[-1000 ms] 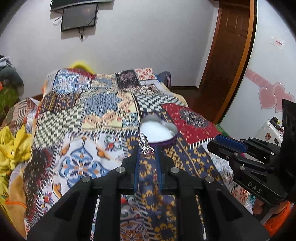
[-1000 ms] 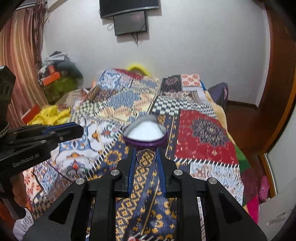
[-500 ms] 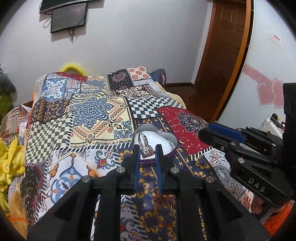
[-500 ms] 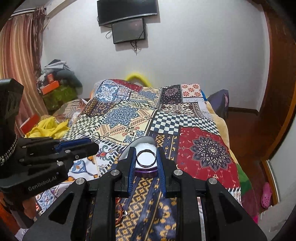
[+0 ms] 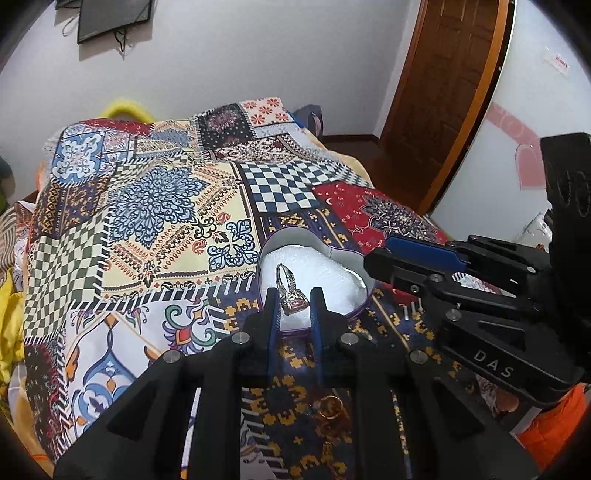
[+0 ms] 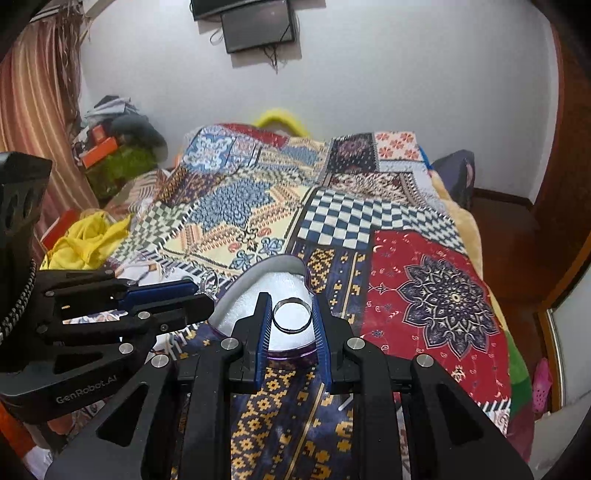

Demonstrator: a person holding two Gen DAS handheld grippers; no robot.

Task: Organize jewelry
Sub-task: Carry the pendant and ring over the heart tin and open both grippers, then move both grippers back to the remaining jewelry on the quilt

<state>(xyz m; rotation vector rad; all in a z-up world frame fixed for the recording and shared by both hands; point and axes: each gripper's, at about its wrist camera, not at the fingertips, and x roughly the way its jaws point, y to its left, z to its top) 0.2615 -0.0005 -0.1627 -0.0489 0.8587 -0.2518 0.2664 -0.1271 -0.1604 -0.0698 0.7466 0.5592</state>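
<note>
A purple heart-shaped box with a white cushion (image 5: 325,273) sits on the patchwork bedspread; it also shows in the right wrist view (image 6: 258,295). My left gripper (image 5: 293,297) is shut on a silver ring with a pink stone (image 5: 290,295), held over the box's near edge. My right gripper (image 6: 291,306) is shut on a plain silver band (image 6: 291,315), held over the cushion. Each gripper shows in the other's view, the right one (image 5: 413,258) just right of the box, the left one (image 6: 177,299) just left of it.
A gold ring (image 5: 328,406) lies on the bedspread near me, below the box. Yellow cloth (image 6: 85,240) and clutter lie at the bed's left side. A wooden door (image 5: 443,92) stands at the right. A dark monitor (image 6: 258,22) hangs on the far wall.
Both grippers have moved forward with their rings, from short of the box to over it. They have come closer together.
</note>
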